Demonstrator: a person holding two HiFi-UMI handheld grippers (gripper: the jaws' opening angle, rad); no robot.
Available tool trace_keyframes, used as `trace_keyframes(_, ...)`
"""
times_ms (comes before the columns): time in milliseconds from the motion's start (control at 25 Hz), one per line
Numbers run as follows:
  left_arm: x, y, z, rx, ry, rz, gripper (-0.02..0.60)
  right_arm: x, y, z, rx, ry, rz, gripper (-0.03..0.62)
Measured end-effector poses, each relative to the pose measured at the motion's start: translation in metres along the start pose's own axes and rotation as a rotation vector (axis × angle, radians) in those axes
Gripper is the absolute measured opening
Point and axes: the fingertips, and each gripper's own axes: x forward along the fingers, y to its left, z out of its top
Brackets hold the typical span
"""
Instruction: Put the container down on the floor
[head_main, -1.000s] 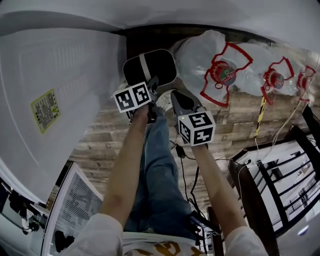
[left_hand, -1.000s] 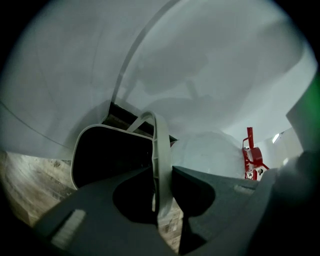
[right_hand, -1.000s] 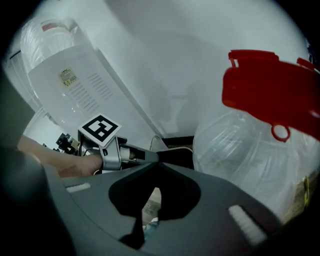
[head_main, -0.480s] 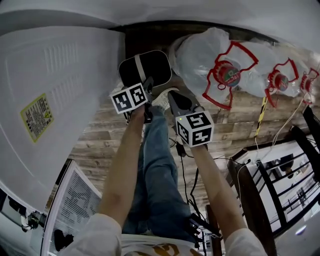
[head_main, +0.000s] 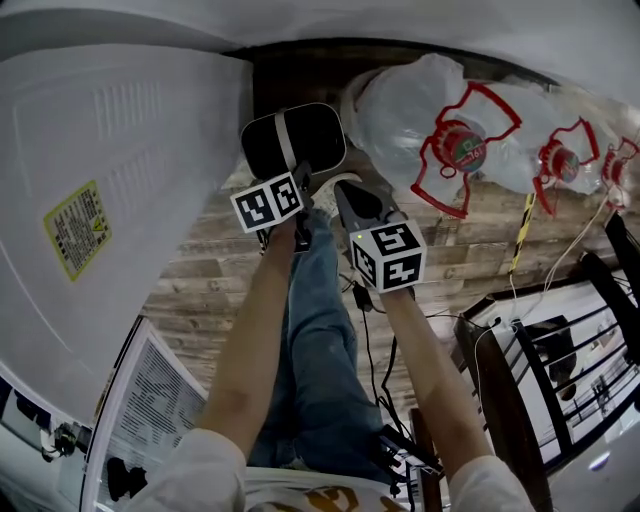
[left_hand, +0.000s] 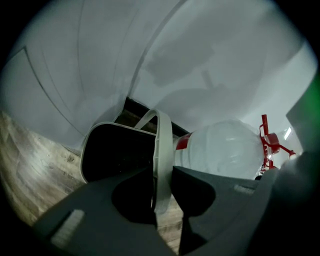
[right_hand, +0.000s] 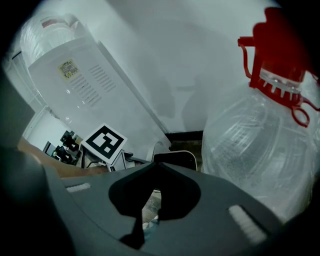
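A black container with a pale rim and a pale strap handle is over the wooden floor, between a white appliance and a big water bottle. My left gripper is shut on that handle, which runs upright between its jaws. I cannot tell whether the container's base touches the floor. In the left gripper view the container's dark opening faces me. My right gripper is just right of the left one, shut with nothing in it.
The tall white appliance fills the left. Clear water bottles with red caps and handles lie at the back right. A black wire rack stands at right. Cables and the person's jeans leg cross the floor below.
The left gripper and the container shifted slightly left and back again. The right gripper hardly moved.
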Motion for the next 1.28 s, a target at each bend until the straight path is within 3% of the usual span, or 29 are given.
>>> trace_keyframes(240, -0.01, 0.025, 0.0, 0.031, 0.012, 0.122, 0.077, 0.0, 0.005, 0.0, -0.003, 0.001, 0.002, 0.026)
trace_keyframes(480, -0.019, 0.045, -0.01, 0.048, 0.022, 0.166, 0.113, -0.001, 0.005, -0.002, -0.005, -0.008, 0.001, 0.026)
trace_keyframes(640, -0.027, 0.067, -0.016, 0.046, 0.043, 0.235, 0.16, 0.001, 0.011, -0.008, -0.007, 0.001, 0.008, 0.026)
trace_keyframes(1040, -0.042, 0.108, -0.018, 0.006, 0.053, 0.351, 0.186, 0.01, 0.023, -0.018, -0.011, 0.027, 0.022, 0.026)
trace_keyframes(1280, -0.05, 0.118, -0.016, 0.037, 0.045, 0.411, 0.199, 0.01, 0.022, -0.014, -0.018, 0.027, 0.02, 0.026)
